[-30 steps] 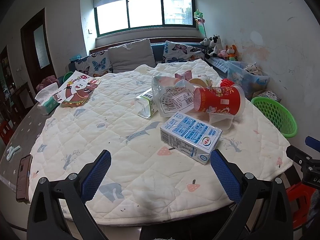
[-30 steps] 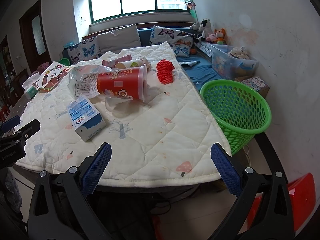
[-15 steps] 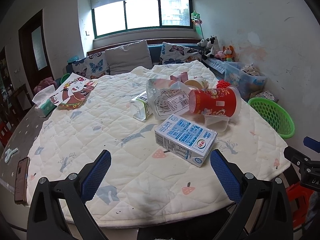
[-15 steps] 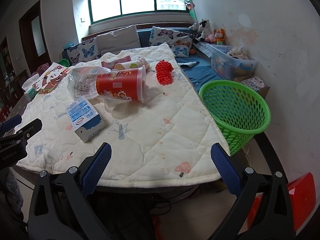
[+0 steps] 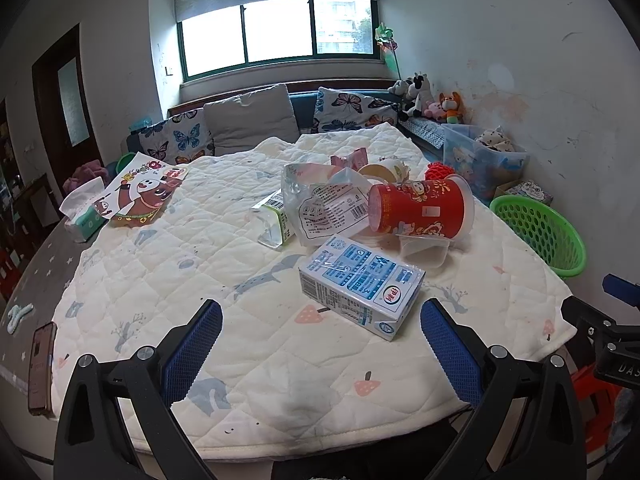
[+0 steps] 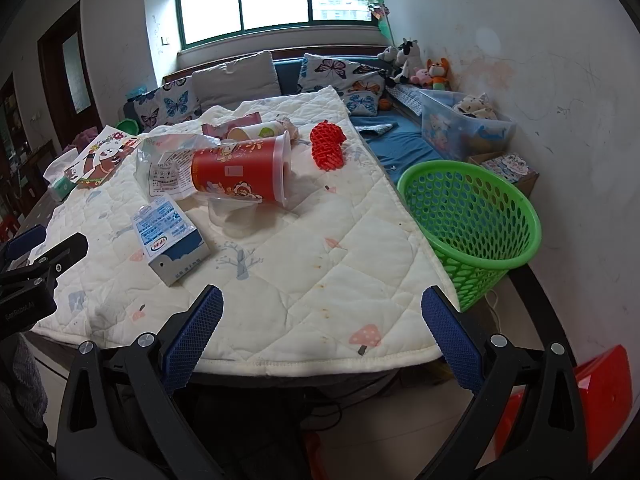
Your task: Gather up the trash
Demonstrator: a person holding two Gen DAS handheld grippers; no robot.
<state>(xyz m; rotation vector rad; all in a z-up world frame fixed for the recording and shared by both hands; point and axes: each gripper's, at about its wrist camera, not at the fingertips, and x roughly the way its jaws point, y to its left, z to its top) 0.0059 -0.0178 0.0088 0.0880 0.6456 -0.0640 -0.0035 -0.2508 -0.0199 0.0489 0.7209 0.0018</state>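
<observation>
Trash lies on a quilted white cloth [image 5: 248, 352] over the table: a blue-and-white milk carton [image 5: 360, 286] [image 6: 168, 234], a red paper cup [image 5: 420, 210] [image 6: 240, 172] on its side, a clear plastic tub [image 5: 424, 250] under it, a printed plastic bag [image 5: 328, 208] and a red foam net [image 6: 328, 146]. A green mesh basket [image 6: 468, 224] [image 5: 536, 232] stands off the table's right edge. My left gripper [image 5: 320, 344] is open, just short of the carton. My right gripper [image 6: 320, 320] is open over the table's front edge, holding nothing.
A tissue pack [image 5: 82, 218] and a cartoon picture bag [image 5: 140, 192] sit at the far left, a phone [image 5: 40, 368] near the left front edge. Behind the table are a cushioned bench and a clear storage box [image 6: 464, 124]. A red stool [image 6: 568, 392] stands at lower right.
The left gripper has drawn back and risen a little, so the carton sits lower and more central between its fingers. The right gripper has barely shifted. Nothing was grasped.
</observation>
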